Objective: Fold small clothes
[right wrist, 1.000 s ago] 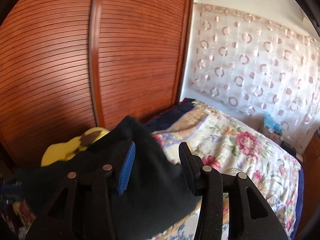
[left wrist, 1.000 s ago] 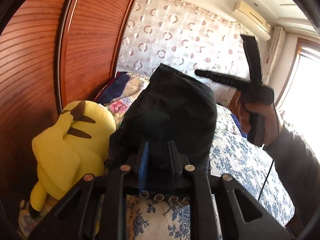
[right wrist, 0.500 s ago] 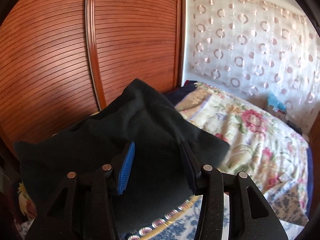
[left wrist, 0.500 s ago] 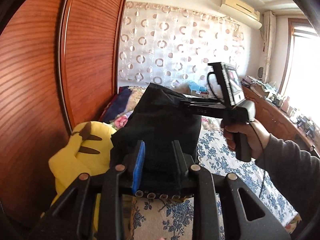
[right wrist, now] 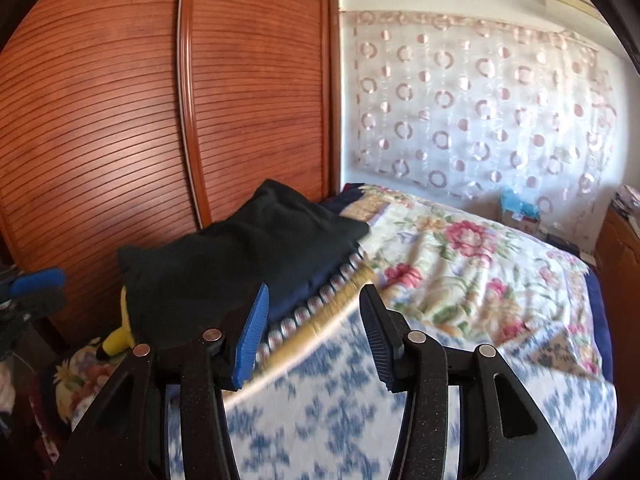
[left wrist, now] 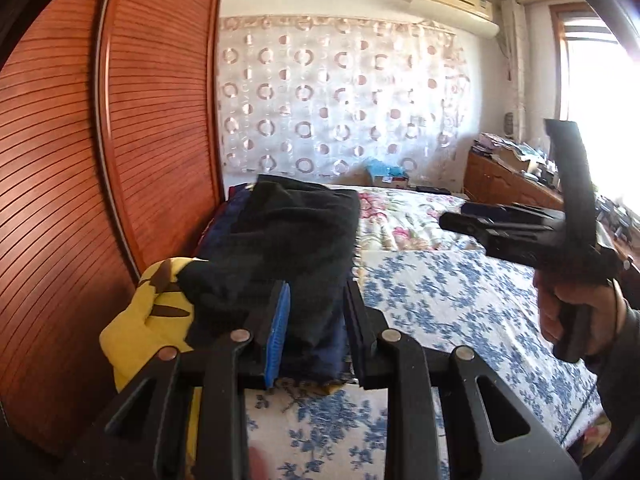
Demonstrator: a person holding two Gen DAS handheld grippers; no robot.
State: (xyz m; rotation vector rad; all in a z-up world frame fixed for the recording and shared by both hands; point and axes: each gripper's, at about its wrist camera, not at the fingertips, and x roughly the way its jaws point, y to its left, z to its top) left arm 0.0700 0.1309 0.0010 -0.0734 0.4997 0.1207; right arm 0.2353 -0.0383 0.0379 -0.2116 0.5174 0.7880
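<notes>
Slatted reddish-brown wooden wardrobe door (left wrist: pixel 132 128) fills the left side; it is the landmark. Just right of its base, a yellow plush toy with brown ear marks (left wrist: pixel 148 312) sits at the bed edge, partly covered by the folded black fabric garment (left wrist: pixel 288 232), which rests on a dark navy cloth layer over the white bedspread with blue flower print (left wrist: pixel 460 308). Farther right of the door, a cream quilt with pink floral print (right wrist: pixel 460 264) lies toward the white sheer curtain with ring pattern (right wrist: pixel 480 96). White wall air conditioner (left wrist: pixel 452 12) is above the curtain, and a brown wooden dresser with clutter (left wrist: pixel 508 176) is at far right.

Left gripper (left wrist: pixel 316 312): blue-padded and black fingers narrowly apart, closed onto the near edge of the black garment and the navy layer under it.

Right gripper (right wrist: pixel 314 336): jaws wide apart, holding nothing, over the blue-print bedspread just right of the garment; in the left view it is held by a hand (left wrist: pixel 576 312), clear of the cloth.

No readable writing or brand marks.
</notes>
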